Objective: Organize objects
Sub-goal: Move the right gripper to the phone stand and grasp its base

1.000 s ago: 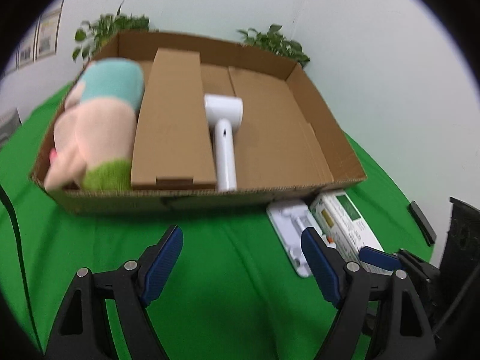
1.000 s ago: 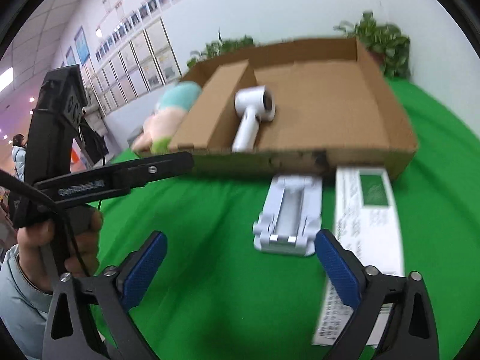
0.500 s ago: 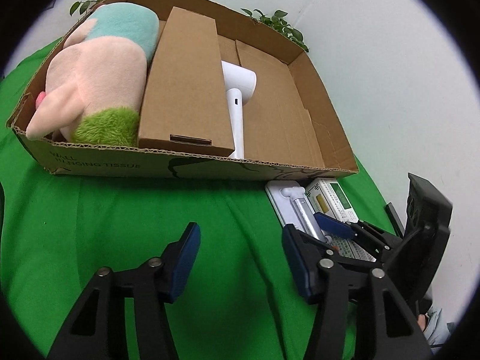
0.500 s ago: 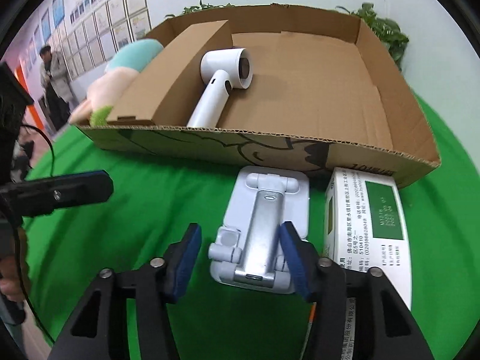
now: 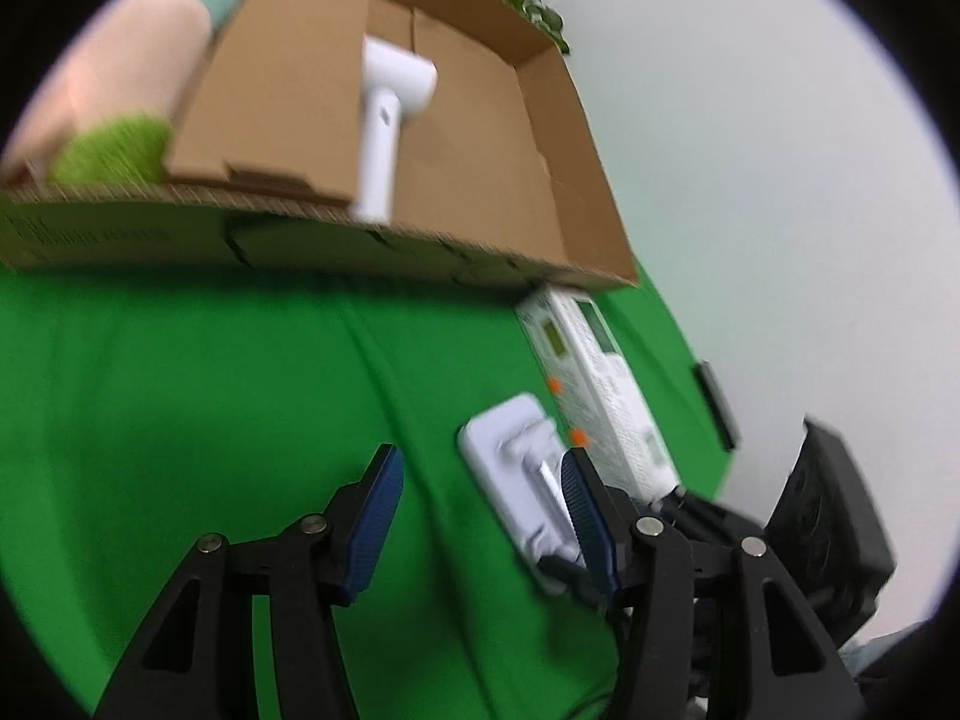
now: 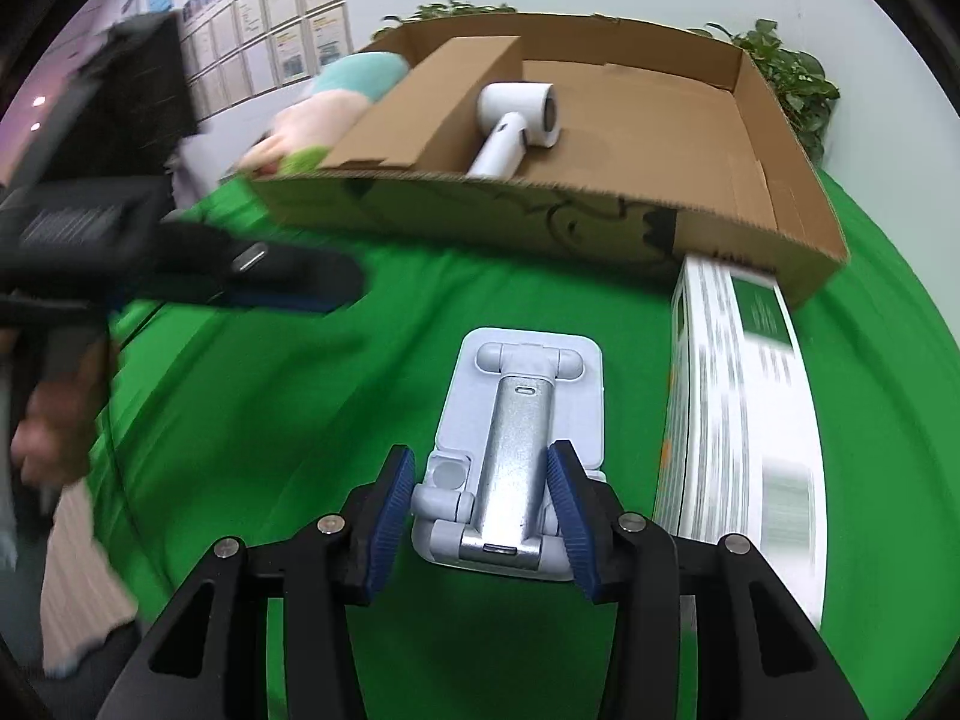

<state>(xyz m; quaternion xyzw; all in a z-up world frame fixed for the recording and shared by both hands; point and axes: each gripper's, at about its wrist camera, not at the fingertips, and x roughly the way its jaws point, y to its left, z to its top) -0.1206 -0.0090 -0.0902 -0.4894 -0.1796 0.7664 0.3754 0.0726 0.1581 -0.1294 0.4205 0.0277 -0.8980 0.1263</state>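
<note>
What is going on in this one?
A person is tidying things into a cardboard box on a green cloth. The right gripper straddles the near end of a white phone stand, its pads at the stand's sides. The left gripper hovers half open over the cloth, holding nothing. A hair dryer and plush toy already lie in the box; a white carton waits beside the stand.

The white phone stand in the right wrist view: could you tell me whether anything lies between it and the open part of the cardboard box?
Only the box's near wall. The phone stand sits between the right gripper pads, green cloth ahead.
</note>
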